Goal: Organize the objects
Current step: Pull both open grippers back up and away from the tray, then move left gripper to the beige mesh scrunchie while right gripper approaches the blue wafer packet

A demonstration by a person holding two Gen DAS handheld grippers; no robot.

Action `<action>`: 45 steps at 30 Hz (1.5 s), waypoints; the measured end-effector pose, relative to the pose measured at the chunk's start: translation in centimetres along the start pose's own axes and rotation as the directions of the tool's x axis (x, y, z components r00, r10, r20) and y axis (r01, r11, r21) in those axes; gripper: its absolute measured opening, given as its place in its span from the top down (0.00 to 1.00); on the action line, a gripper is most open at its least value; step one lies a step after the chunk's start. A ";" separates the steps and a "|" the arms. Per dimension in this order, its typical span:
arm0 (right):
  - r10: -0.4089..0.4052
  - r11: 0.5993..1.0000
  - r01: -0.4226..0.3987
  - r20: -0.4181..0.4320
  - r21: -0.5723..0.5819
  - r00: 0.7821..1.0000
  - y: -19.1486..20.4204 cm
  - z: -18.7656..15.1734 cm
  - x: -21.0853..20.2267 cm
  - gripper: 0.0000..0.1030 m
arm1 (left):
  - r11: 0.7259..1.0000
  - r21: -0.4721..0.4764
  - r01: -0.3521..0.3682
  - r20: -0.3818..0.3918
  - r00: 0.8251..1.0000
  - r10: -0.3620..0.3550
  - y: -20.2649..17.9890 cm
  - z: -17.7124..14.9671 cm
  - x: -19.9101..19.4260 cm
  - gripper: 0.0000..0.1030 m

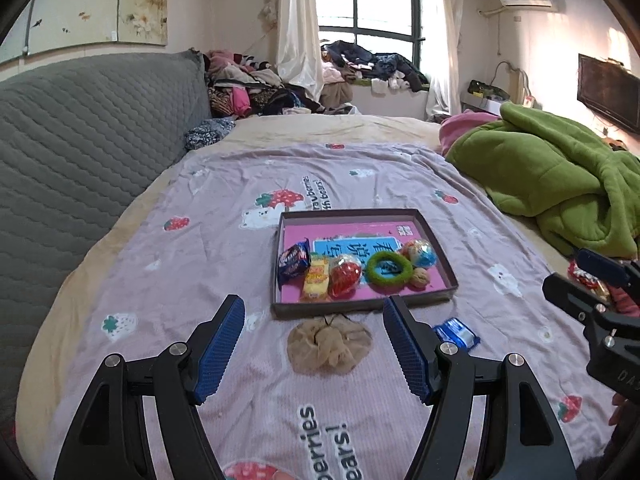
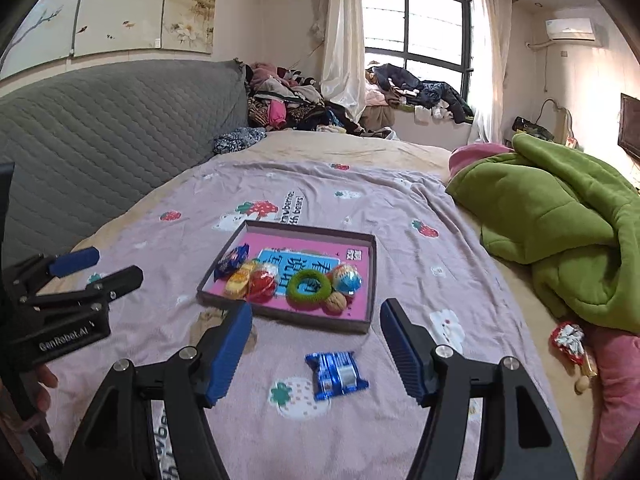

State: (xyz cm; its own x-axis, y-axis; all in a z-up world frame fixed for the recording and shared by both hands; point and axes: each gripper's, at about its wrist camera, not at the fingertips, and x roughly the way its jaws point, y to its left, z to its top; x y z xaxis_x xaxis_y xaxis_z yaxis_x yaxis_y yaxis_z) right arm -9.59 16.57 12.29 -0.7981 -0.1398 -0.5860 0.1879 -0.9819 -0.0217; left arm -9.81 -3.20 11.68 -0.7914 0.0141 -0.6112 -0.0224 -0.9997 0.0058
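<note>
Only the left wrist view shows the crumpled beige fabric scrunchie (image 1: 329, 344) whole, lying on the lilac strawberry-print bedsheet (image 1: 168, 280) just ahead of the left gripper (image 1: 314, 316) and between its 2 blue-padded fingers, touching neither. In the right wrist view the right gripper's near finger covers most of that scrunchie.

The right wrist view alone shows the flat blue foil snack packet (image 2: 336, 375) complete, on the sheet between and slightly below the tips of the right gripper (image 2: 316, 320); the left view catches only a corner of it behind a finger. It also shows a red-and-white wrapped sweet (image 2: 568, 340) and small items far to the right, too small to identify.

The shallow dark cardboard tray with a pink floor (image 1: 362, 307) sits just beyond both tools, holding wrapped sweets, a green fuzzy ring (image 1: 389, 271) and a brown walnut (image 1: 420, 278). A rumpled green blanket (image 2: 560, 232) lies to the right.

Both grippers stand wide apart, holding nothing, angled down toward the bed. Each tool appears at the edge of the other's view, a fingertip of the person's hand showing below it.
</note>
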 end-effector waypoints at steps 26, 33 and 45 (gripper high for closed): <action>-0.012 1.000 0.010 -0.143 -0.019 0.990 -0.3 -6.1 2.5 0.36 | 1.000 0.010 0.026 -0.167 0.986 -0.023 -0.7 -6.4 3.6 0.29; -0.012 1.000 0.009 -0.178 -0.017 0.984 -0.3 -7.3 4.2 0.36 | 0.999 0.014 0.035 -0.198 0.980 -0.032 -1.2 -7.4 5.1 0.29; -0.009 1.000 0.004 -0.229 -0.019 0.973 -1.1 -8.5 7.9 0.36 | 0.999 0.002 0.053 -0.248 0.968 -0.051 -1.2 -8.7 9.0 0.29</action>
State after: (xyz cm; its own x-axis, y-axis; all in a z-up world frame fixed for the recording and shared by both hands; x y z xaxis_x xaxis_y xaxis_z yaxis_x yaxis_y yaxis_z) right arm -11.20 17.62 0.77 -0.6473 -0.0985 -0.7558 0.1950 -0.9800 -0.0393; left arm -11.59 -1.98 -0.68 -0.6132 0.0601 -0.7876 -0.0659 -0.9975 -0.0248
